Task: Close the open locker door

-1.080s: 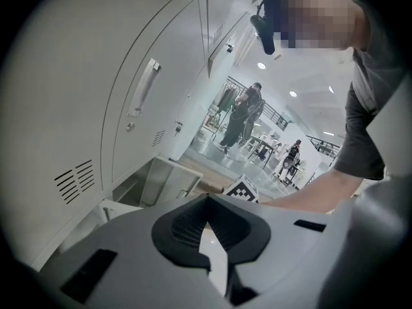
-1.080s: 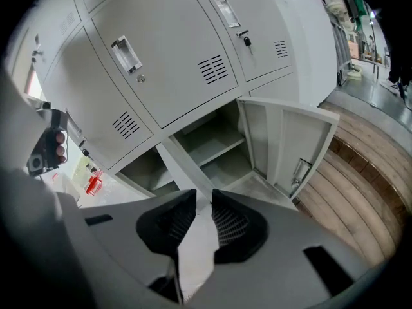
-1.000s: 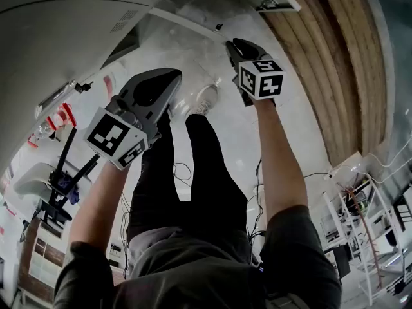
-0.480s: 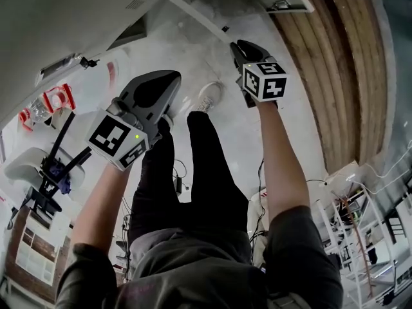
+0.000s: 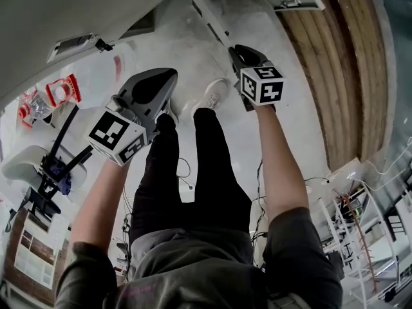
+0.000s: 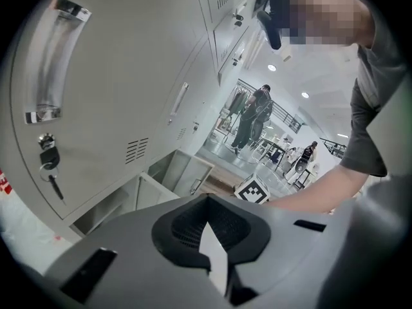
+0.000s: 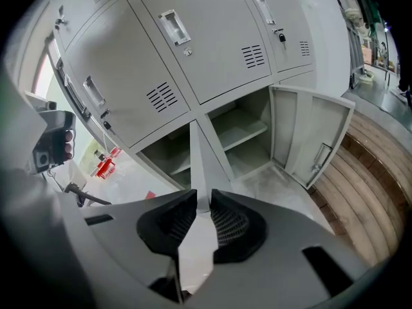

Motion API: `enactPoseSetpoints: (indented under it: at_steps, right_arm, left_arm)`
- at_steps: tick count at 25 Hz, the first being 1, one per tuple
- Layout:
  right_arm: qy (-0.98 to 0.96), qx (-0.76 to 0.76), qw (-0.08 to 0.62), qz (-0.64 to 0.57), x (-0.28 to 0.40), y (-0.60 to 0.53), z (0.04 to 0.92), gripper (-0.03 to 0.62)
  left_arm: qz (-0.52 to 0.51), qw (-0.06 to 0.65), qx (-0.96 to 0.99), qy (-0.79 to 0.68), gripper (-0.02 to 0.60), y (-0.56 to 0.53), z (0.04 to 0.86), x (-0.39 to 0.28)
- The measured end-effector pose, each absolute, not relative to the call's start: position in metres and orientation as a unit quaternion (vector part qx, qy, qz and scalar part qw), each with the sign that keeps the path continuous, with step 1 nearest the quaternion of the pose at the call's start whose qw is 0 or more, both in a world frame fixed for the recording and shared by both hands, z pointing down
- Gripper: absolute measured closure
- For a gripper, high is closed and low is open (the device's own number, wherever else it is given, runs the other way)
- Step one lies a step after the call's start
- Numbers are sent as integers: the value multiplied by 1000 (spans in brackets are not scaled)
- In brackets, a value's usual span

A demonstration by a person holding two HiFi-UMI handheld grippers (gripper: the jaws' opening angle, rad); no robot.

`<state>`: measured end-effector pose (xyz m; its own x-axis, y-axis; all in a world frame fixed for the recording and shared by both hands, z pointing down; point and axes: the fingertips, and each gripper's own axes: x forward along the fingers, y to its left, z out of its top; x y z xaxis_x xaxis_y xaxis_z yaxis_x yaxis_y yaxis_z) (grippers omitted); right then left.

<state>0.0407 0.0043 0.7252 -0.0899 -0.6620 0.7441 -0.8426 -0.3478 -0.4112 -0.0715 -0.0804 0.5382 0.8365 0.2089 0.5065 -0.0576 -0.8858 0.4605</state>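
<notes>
Grey sheet metal stands between the jaws of the right gripper [image 7: 203, 196]. It is the locker door [image 7: 197, 169], standing wide open from the bottom row of the locker bank [image 7: 212, 50] and meeting that gripper edge-on. In the right gripper view the leaf shows as a thin wedge. It runs from the post between two open compartments, at frame centre, straight down the frame into the narrow gap between the dark pads. The pads sit against it on both sides, and I judge it pinched near its free edge. In the head view the same locker door [image 5: 207, 15] is a pale line slanting from top centre down to the tip of the right gripper [image 5: 235, 49].

So the door's long run points from the lockers toward the gripper, with its hinge at the far end. The compartment [image 7: 166, 156] left of the leaf appears to be its own. The second open door [image 7: 314, 140], at frame right with its handle showing, hangs from the right side of the other opening. Closing would then call for a sweep toward frame left, arcing about the far hinge, not a straight push.

The left gripper [image 6: 207, 201] has its jaws together on nothing and faces shut upper lockers. In the head view the left gripper [image 5: 161, 85] sits left of centre, well apart from the door. The right gripper is the nearer and better placed.
</notes>
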Motion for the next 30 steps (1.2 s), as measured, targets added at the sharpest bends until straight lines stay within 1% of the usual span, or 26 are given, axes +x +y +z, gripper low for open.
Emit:
enactPoseSetpoints:
  at_steps: [16,30]
  right_arm:
    - [-575,662,99,471,-43,-34,725,520]
    - [-574,673,71,461,-95,-78,725,517]
  left_arm:
    - [280,238,930,23,568,-125,534,-150]
    - [270,235,934,3,568,-156,542,-215]
